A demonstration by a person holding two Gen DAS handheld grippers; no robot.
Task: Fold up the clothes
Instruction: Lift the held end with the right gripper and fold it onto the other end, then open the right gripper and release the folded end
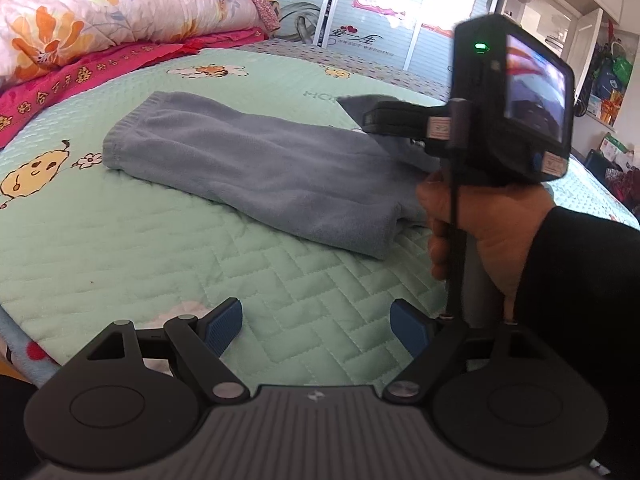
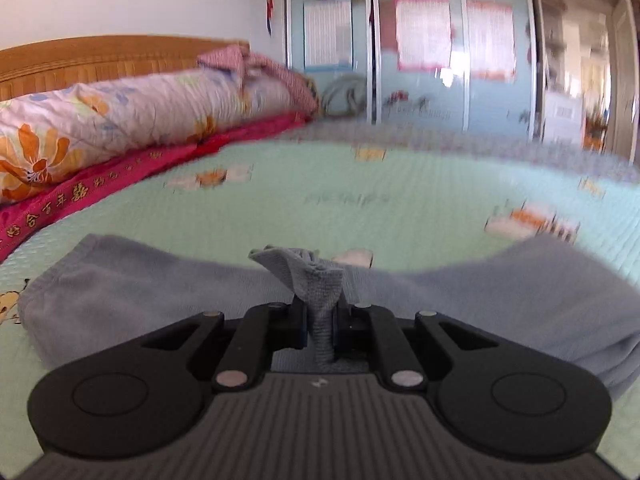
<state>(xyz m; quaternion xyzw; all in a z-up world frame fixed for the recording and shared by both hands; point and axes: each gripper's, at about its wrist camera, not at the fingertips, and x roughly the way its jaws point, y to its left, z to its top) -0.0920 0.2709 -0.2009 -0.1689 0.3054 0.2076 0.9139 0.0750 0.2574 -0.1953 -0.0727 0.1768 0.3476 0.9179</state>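
Mid-fold: right tongs (image 2: 322, 320) pinching grey garment's (image 1: 256, 172) edge at 3 o'clock; left tongs (image 1: 316, 328) hanging wide, empty. Next: laying edge flat.

The garment (image 1: 256, 168) is a plain grey-blue, lying on a mint-green quilted bedspread (image 1: 168, 264) stitched in a zigzag pattern and printed with yellow cartoon figures, bees and small flowers. At the far left lies a white quilt (image 1: 100, 20) with large orange flowers and pale blue leaves, over a magenta cloth (image 1: 80, 80) with gold characters. Both grippers are black with a grey ribbed body, the left fingers (image 1: 224, 328) padded in blue; the far wardrobe doors (image 2: 420, 92) are pale blue with pink-edged posters.
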